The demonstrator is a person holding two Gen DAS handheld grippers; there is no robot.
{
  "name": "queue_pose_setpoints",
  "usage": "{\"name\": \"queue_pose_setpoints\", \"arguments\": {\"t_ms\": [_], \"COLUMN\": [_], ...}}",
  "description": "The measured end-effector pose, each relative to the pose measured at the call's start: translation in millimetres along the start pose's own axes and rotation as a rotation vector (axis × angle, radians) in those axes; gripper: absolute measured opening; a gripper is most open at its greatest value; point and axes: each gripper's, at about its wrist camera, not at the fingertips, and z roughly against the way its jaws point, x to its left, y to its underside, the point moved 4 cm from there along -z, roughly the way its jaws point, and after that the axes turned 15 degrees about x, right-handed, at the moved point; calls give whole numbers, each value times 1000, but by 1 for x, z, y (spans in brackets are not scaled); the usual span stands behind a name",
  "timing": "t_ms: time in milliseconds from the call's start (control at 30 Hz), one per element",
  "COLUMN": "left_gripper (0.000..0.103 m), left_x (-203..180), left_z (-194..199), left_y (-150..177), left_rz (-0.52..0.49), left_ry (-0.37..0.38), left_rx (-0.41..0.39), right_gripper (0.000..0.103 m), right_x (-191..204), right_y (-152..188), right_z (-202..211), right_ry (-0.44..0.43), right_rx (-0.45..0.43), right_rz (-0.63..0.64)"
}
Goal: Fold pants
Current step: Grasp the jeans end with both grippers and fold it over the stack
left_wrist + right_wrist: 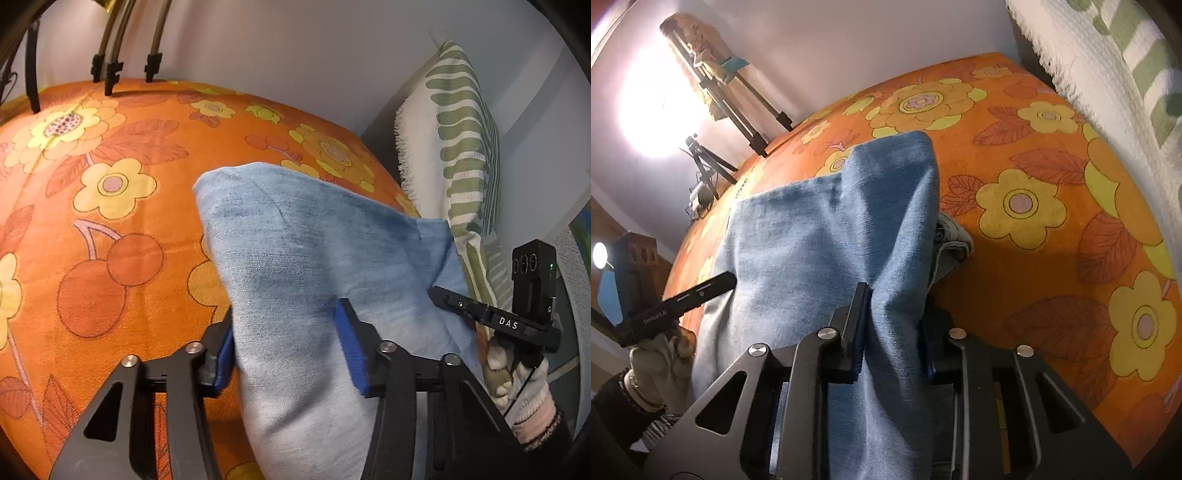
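Observation:
Light blue denim pants lie in a raised fold on an orange flowered bedspread. My left gripper has its blue pads pressed on a thick bunch of the denim that fills the gap. In the right wrist view the pants crease between the fingers of my right gripper, which is shut on a narrower bunch; its right finger is partly hidden by cloth. Each camera sees the other gripper at the fold's side: the right one and the left one, both in gloved hands.
A green-and-white striped pillow with a fringed edge leans against the wall beside the bed. Tripod legs stand at the bed's far edge near a bright lamp. A pale piece of cloth peeks from under the pants.

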Motion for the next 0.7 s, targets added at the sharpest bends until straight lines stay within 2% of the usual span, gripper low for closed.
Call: {"name": "queue_pose_setpoints", "arguments": {"t_ms": [100,167,267,367,500,700], "left_gripper": [33,24,19,16,15,14], "left_x": [-4,-7,-8,-9,-17,-24], "left_z": [2,5,13,22,34,54], "left_y": [-1,-2,-2,-1,2,2], "left_rz": [-26,-38,-28,-30,-63,-81], "left_ry": [-22,-29,-8,20,16,39], "left_rx": [-9,-19,-36,-53,-81,-108], "right_gripper": [24,23,20,19,18,17], "right_x": [-2,4,15,28,47,62], "right_y": [0,1,2,4,7,12], "right_z": [0,0,11,22,36,59], "right_ry": [0,40,89,127,187,200], "right_rx": [-4,-19,-51,-73,-88,-133], "right_rz": [-11,-5,4,28,68,65]}}
